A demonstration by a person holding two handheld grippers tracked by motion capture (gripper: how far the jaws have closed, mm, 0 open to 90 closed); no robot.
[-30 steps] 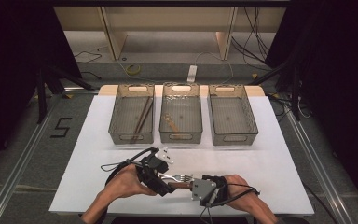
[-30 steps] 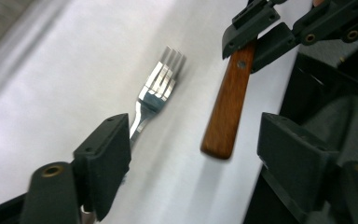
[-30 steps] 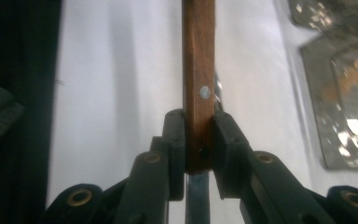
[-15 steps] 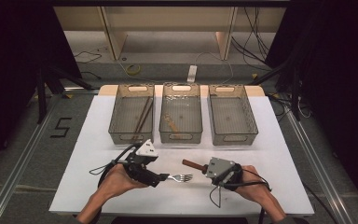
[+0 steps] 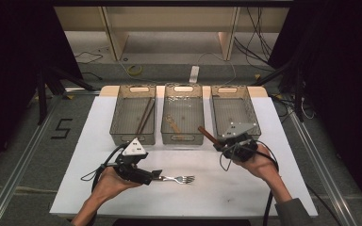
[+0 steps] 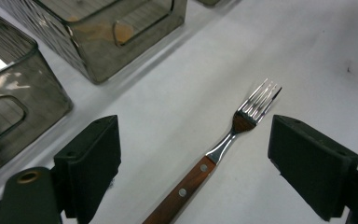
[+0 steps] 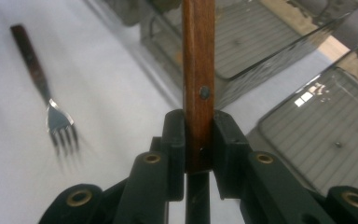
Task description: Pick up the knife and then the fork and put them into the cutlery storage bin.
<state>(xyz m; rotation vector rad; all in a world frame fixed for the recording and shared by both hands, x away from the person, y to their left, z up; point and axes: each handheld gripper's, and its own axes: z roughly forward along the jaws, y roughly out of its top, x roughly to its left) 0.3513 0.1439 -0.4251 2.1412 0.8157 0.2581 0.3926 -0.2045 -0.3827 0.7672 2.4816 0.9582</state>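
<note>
A fork (image 5: pixel 181 179) with a wooden handle lies flat on the white table (image 5: pixel 245 188), tines to the right. My left gripper (image 5: pixel 156 177) sits low over its handle end. In the left gripper view the fork (image 6: pixel 200 172) lies between the wide jaws of the left gripper (image 6: pixel 193 140). They have just been opening and neither pad touches it. My right gripper (image 5: pixel 220 143) hovers by the front of the right bin, shut on a wooden-handled utensil (image 5: pixel 206 133). Its riveted handle (image 7: pixel 198 70) stands up from the clamped right gripper (image 7: pixel 199 135), and its head is hidden.
Three clear bins stand in a row at the back: the left bin (image 5: pixel 118 136) holds dark chopsticks, the middle bin (image 5: pixel 183 139) a wooden utensil, the right bin (image 5: pixel 253 117) looks bare. Cables trail from both grippers. The table's front edge lies just behind my hands.
The right gripper has lifted away to the right with the wooden-handled utensil, toward the right bin. The left gripper has slid left along the fork, which stays on the table.
</note>
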